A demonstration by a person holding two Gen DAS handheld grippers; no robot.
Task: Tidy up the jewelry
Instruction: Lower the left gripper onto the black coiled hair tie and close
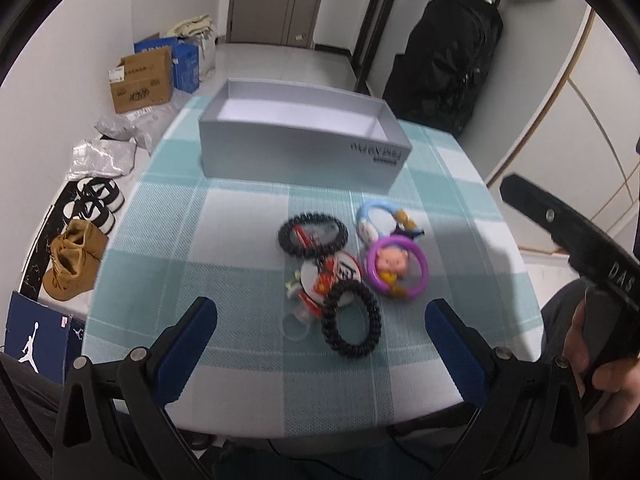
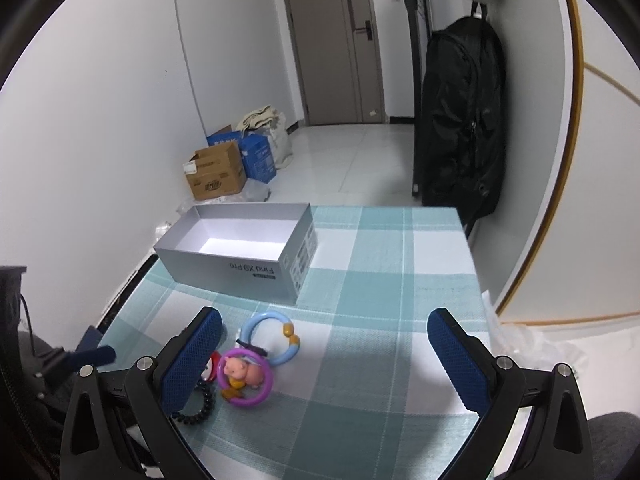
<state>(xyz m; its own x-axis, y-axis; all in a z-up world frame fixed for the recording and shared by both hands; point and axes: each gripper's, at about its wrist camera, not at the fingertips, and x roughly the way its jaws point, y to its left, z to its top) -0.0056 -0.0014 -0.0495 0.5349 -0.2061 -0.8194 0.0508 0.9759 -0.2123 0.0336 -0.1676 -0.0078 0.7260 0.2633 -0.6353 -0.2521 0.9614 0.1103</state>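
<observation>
Both tongs hang spread and empty, left tongs (image 1: 320, 332) over a black coil hair tie (image 1: 351, 319) whose long axis runs 12 to 6. At 1 o'clock lies a purple pig ring (image 1: 397, 267); the open grey box (image 1: 304, 136) stands at 12 on the checked desk (image 1: 168, 216), right tongs (image 2: 324, 356) beside

Your hair ties (image 1: 334, 280) lie clustered on the table (image 1: 240, 240); the box (image 1: 304, 140) sits behind them, at twelve o'clock.
</observation>
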